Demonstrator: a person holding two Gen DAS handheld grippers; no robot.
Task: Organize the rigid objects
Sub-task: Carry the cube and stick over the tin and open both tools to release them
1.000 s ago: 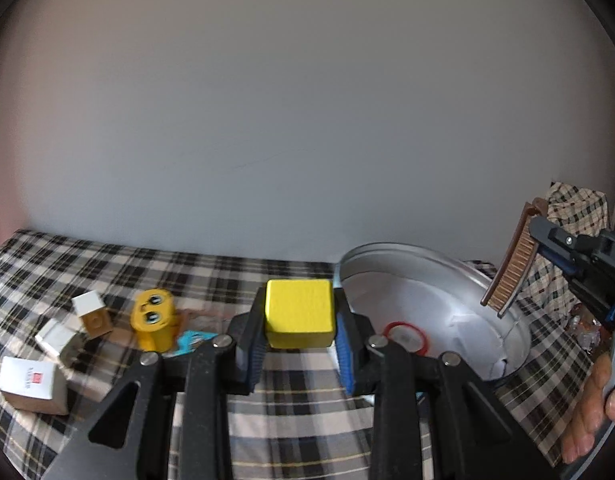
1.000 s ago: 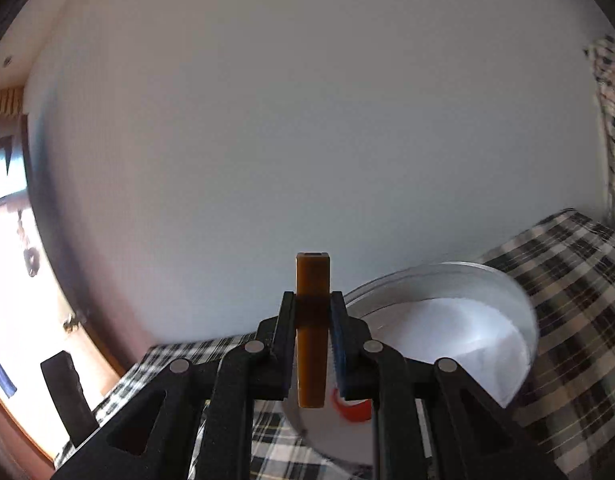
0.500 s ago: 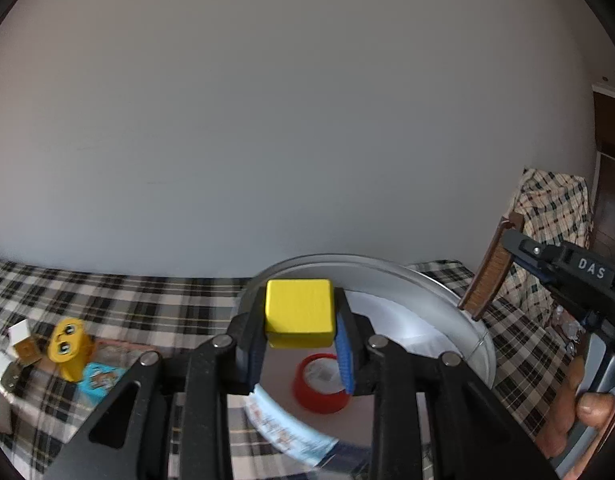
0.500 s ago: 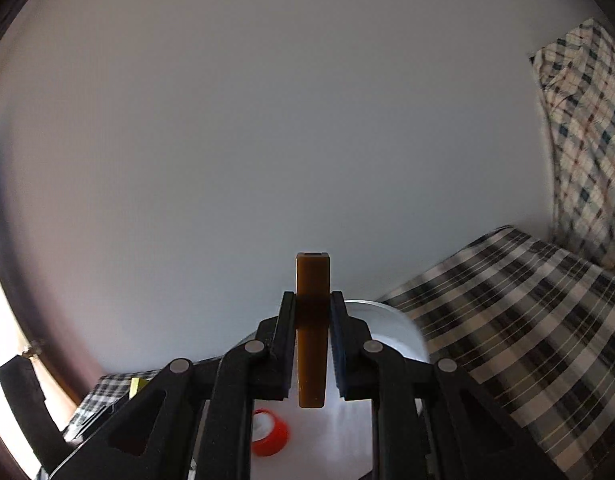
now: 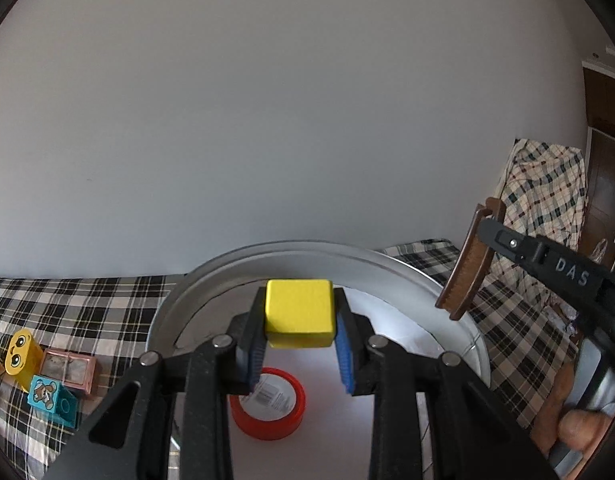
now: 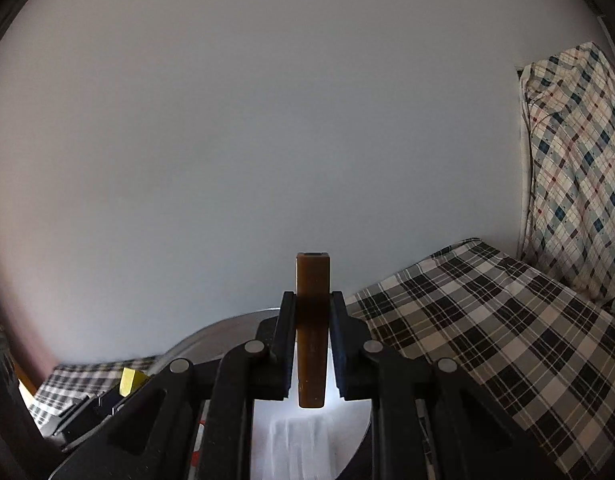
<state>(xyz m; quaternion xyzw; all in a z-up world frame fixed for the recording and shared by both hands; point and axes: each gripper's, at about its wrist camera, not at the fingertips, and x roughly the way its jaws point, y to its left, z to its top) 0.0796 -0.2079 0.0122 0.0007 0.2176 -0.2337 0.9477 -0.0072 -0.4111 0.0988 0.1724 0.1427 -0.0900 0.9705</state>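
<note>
My left gripper [image 5: 299, 320] is shut on a yellow cube [image 5: 298, 312] and holds it above a round metal basin [image 5: 387, 261]. A red tape roll [image 5: 267, 408] lies on the basin floor below the cube. My right gripper [image 6: 312, 312] is shut on a brown comb [image 6: 312, 332], seen edge-on and upright over the same basin [image 6: 227, 322]. In the left wrist view the comb [image 5: 469, 266] hangs tilted over the basin's right rim, gripped by the right gripper [image 5: 493, 230]. The yellow cube [image 6: 129, 380] shows low at the left of the right wrist view.
Toy blocks sit on the checked tablecloth [image 5: 87, 300] left of the basin: a yellow face block [image 5: 21, 354], a pink block [image 5: 69, 368] and a blue teddy block [image 5: 51, 398]. A person's hand [image 5: 567, 412] holds the right gripper. A plaid cloth [image 6: 575, 160] hangs at the right.
My left gripper carried the yellow cube rightward from above the tablecloth to above the basin. The right wrist view swung right, so the basin slid left and lower under the comb.
</note>
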